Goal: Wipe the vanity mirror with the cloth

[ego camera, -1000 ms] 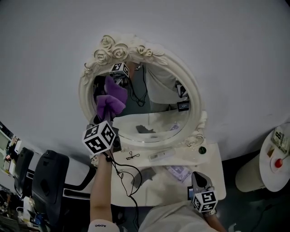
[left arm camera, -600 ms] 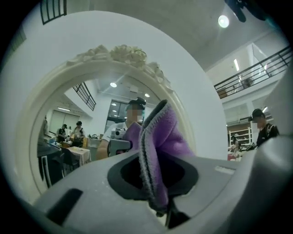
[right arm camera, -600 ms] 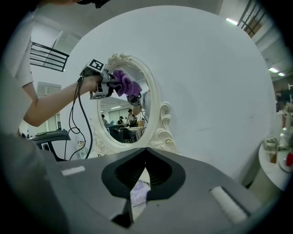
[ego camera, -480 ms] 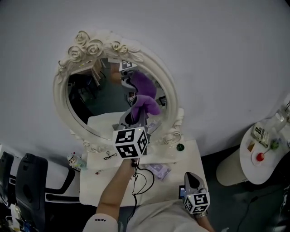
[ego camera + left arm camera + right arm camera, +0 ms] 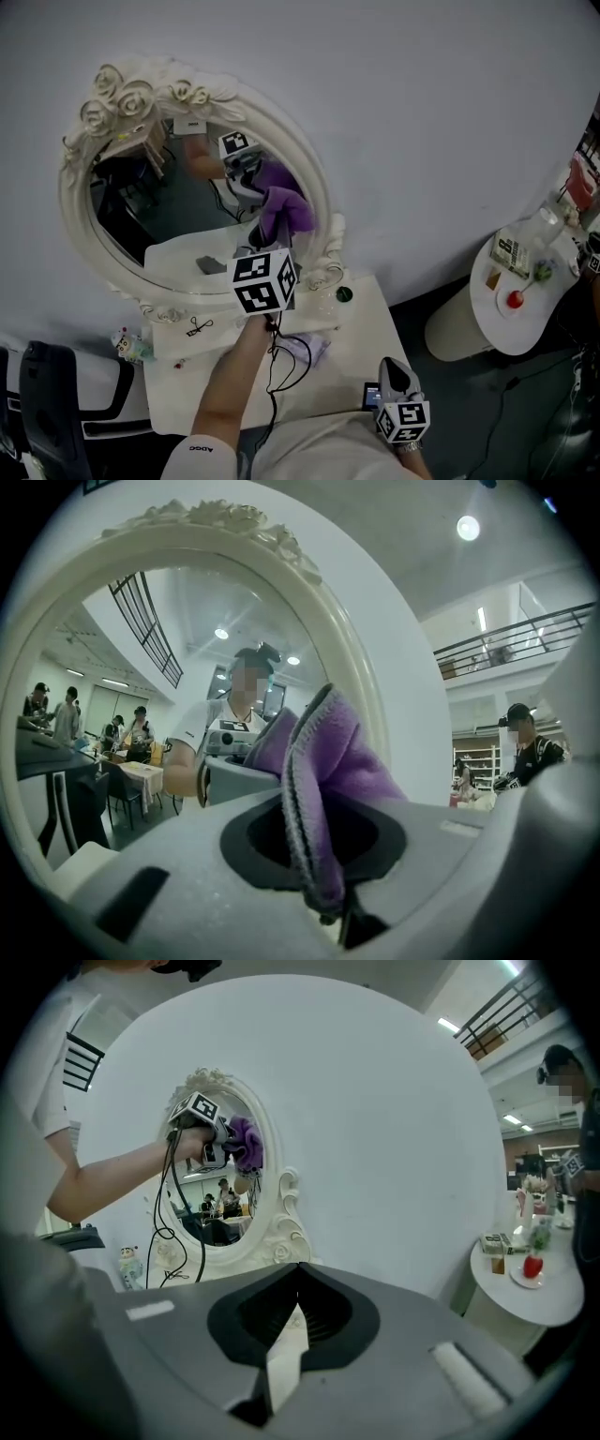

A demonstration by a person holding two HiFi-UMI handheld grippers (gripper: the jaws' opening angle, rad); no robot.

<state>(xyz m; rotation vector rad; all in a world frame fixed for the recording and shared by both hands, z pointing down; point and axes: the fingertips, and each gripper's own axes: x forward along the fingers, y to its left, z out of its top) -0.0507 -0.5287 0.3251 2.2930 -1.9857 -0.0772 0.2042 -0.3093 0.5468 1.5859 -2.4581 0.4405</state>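
**Inspector:** Starting with the head view, where is the cloth point(image 5: 284, 211)?

**Assistant:** It is purple and bunched, clamped in the left gripper point(image 5: 272, 242). It sits against the glass on the right side of the vanity mirror point(image 5: 169, 202), near the frame. The mirror stands at the far edge of a white table point(image 5: 366, 323).

**Inspector:** And the right gripper point(image 5: 395, 368)?

**Assistant:** Held low at near right, well apart from the mirror.

**Inspector:** Left gripper view?

**Assistant:** The jaws are clenched on a fold of the cloth. The rest of it rises ahead of them toward the glass, and the white frame curves just to its right.

**Inspector:** Right gripper view?

**Assistant:** The jaws are drawn together with nothing between them. At far left, the cloth sits on the mirror's right half.
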